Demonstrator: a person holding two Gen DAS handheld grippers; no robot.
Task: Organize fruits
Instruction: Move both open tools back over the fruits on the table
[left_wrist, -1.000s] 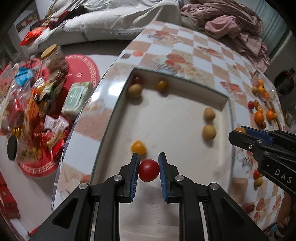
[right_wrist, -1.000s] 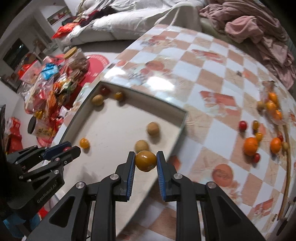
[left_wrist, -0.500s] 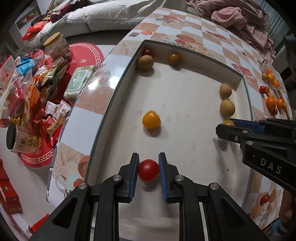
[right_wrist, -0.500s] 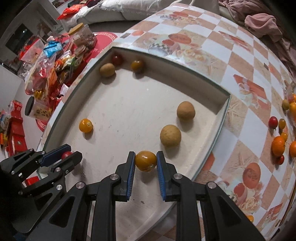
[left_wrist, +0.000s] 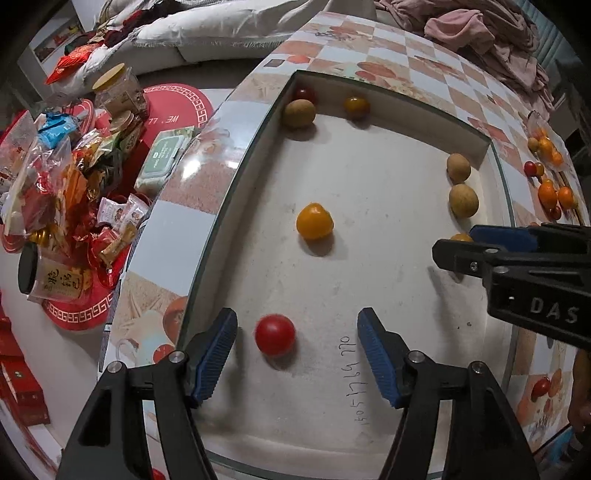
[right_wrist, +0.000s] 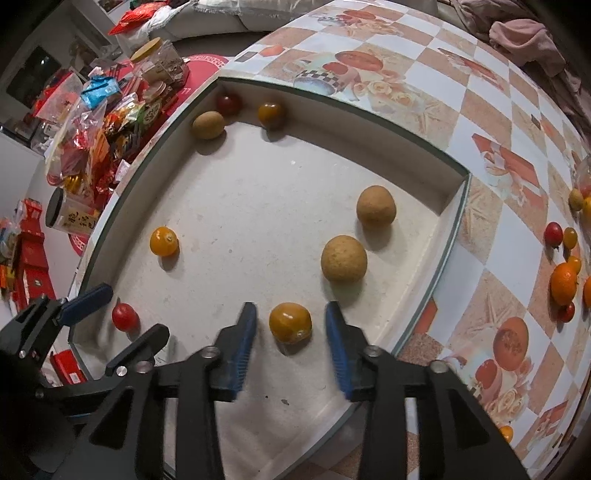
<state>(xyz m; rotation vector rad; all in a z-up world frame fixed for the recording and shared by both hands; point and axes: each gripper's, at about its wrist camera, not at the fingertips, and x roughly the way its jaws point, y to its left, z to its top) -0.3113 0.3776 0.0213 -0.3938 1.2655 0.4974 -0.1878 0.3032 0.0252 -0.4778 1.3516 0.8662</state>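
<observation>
Left gripper (left_wrist: 297, 347) and right gripper (right_wrist: 290, 334): jaws opening, pads clear. Red tomato (left_wrist: 275, 335), lower centre, orange tomato (right_wrist: 290, 322): light, smooth, bruisable, roll-prone; grasp gently across widest girth.

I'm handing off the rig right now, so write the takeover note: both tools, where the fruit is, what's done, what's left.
Left tool: jaws opening, red tomato lies loose between them on the tray floor.
Right tool: jaws opening, amber tomato lies free between them, near the tray's right edge.
In the tray: eight fruits, counting the orange one mid-tray, two tan ones at right and three in the far left corner.
Left to do: the loose fruit pile on the tablecloth, right of the tray.
</observation>
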